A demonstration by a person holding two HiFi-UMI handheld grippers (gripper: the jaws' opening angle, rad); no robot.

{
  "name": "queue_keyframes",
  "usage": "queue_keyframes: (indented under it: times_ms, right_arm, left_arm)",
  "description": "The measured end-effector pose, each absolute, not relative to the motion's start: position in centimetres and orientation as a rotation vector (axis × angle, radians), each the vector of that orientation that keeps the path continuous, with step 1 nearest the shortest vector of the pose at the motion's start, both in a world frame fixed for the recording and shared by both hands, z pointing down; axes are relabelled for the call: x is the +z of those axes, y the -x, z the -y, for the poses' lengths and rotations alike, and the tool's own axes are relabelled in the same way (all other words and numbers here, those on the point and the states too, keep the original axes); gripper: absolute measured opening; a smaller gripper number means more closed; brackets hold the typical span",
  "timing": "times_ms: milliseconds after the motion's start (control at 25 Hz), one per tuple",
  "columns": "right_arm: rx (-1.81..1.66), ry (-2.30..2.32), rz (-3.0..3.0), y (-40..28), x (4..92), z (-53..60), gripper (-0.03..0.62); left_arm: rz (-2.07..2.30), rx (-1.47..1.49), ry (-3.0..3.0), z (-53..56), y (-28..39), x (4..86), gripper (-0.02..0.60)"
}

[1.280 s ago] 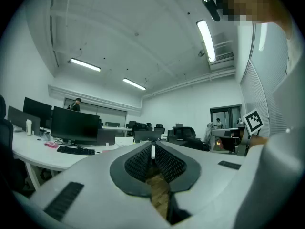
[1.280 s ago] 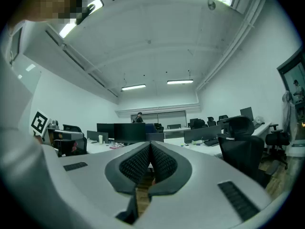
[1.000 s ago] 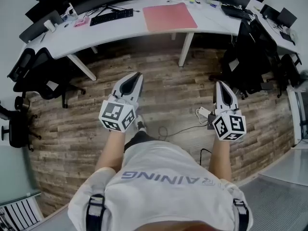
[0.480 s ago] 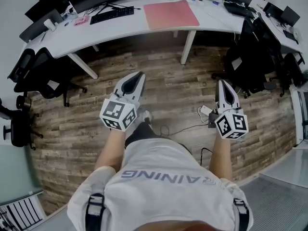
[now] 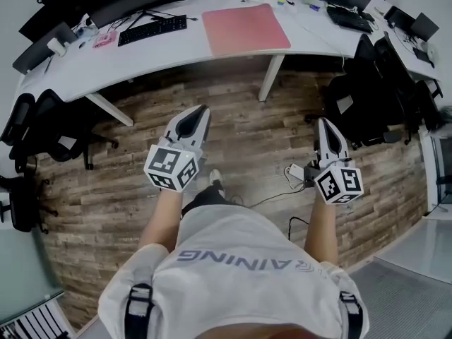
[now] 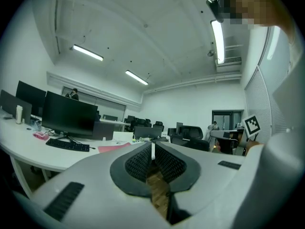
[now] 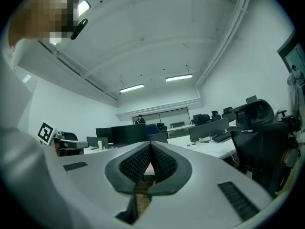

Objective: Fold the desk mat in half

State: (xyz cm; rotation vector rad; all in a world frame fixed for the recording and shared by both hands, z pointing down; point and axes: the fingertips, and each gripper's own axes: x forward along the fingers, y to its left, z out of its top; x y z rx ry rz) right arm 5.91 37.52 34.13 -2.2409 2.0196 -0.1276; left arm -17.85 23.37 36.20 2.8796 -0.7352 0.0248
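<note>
Here, left tool (image 5: 200,111) and right tool (image 5: 324,123), closed, face the desk mat (image 5: 246,28).

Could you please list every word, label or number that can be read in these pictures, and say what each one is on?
"AINING": on the person's white shirt, upside down to the head camera; further letters are lost in the folds.
Cubes: square black-and-white markers only, no letters.
Keyboard: keys too small to read.
Desk mat: no print visible.

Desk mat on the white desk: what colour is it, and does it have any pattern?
The desk mat is plain salmon pink, no pattern. It shows best in the head view.
</note>
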Motion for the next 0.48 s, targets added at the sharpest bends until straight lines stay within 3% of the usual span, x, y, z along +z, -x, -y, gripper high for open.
queue_keyframes:
  times_ms: [480]
  right_arm:
    - [-0.197, 2.282, -2.065, -6.1, 35.3, -23.1, 0.021]
  left_arm:
    - [0.664, 0.065, -2.877, -9.5, 16.7, 37.1, 0.044]
